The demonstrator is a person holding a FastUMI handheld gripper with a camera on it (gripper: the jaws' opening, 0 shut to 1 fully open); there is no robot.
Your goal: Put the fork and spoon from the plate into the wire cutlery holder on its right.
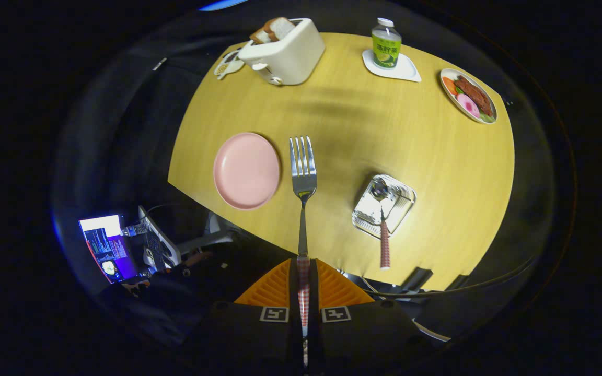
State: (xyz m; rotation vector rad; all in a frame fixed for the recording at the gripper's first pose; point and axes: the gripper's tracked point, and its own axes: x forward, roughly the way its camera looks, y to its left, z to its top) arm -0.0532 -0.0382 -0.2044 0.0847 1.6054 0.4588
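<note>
My gripper point(303, 279) is shut on the checked handle of the fork point(303, 180), which sticks straight out ahead of the fingers, tines forward, held high above the table. Below and to the left of the tines lies the pink plate point(246, 169), with nothing on it. To the right of the fork stands the wire cutlery holder point(383, 204). The spoon point(383, 224) rests in it, bowl down inside and checked handle leaning out over its near edge.
On the yellow table point(437, 172), a white toaster point(282, 52) with bread stands at the far left. A green bottle point(386, 46) sits on a white coaster. A plate of food point(468, 95) is at the far right. A lit screen point(105, 245) is below the table's left edge.
</note>
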